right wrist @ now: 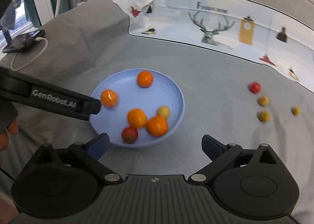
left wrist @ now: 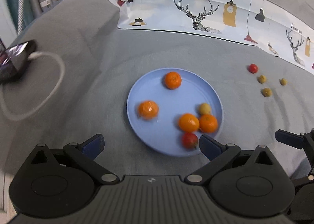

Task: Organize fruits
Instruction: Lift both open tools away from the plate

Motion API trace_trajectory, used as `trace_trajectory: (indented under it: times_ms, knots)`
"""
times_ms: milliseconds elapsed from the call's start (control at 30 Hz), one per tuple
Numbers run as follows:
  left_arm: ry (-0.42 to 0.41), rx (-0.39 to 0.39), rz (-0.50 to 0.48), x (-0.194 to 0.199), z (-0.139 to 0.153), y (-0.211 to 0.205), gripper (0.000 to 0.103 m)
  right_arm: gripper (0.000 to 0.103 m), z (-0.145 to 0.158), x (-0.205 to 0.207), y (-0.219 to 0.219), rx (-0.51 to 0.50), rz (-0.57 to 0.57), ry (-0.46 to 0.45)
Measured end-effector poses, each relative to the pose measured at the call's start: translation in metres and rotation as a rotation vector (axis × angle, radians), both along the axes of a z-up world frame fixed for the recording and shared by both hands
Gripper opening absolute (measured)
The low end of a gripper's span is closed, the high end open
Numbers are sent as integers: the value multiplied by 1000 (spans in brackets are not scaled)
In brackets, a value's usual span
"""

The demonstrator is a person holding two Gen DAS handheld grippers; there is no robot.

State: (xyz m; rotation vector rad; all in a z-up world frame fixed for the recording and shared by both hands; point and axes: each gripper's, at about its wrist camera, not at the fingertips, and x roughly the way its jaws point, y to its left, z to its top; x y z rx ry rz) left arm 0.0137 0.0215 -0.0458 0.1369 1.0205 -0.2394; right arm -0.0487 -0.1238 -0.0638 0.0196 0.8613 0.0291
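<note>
**Desk:** Both grippers first — how do they stand?

**Photographer:** Left gripper [left wrist: 151, 144] is spread wide and empty over the near rim of the blue plate [left wrist: 157, 90]. Right gripper [right wrist: 155, 144] is equally wide, gripping nothing, just short of the same plate [right wrist: 172, 90].

**Desk:** And the fruit, relative to them?

**Photographer:** Nearest the left gripper's right finger, a red tomato [left wrist: 189, 140] lies at the plate's near edge. Behind it two oranges [left wrist: 188, 122] touch side by side, with a small yellow fruit [left wrist: 204, 108] against the right one. A third orange [left wrist: 148, 109] sits apart to the left, blurred; in the right wrist view the left gripper's finger [right wrist: 86, 106] ends right beside it, contact unclear. A fourth orange [left wrist: 172, 80] rests at the far side.

**Desk:** Off the plate?

**Photographer:** Well to the right, on the grey cloth [left wrist: 94, 51], a second small tomato [left wrist: 253, 68] and three yellowish fruits [left wrist: 266, 92] lie loose. Farther back, a printed mat [left wrist: 196, 14] with deer and lamps; far left, a phone [left wrist: 17, 57] on a white cable [left wrist: 49, 86].
</note>
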Motion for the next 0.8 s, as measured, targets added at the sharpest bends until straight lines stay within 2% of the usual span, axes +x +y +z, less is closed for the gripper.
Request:
trace_trajectory:
  times_ms: [133, 300, 533, 800]
  knots:
    - [-8, -33, 11, -30, 13, 3, 103, 102, 20, -30, -4, -17, -34, -40]
    - [-109, -15, -16, -63, 35, 1, 103, 102, 41, -63, -5, -24, -73, -110]
    - [-166, -24, -29, -97, 53, 2, 103, 102, 60, -102, 5, -50, -41, -195]
    - [-230, -32, -34, -121, 70, 6, 103, 102, 74, -128, 9, -60, -34, -267]
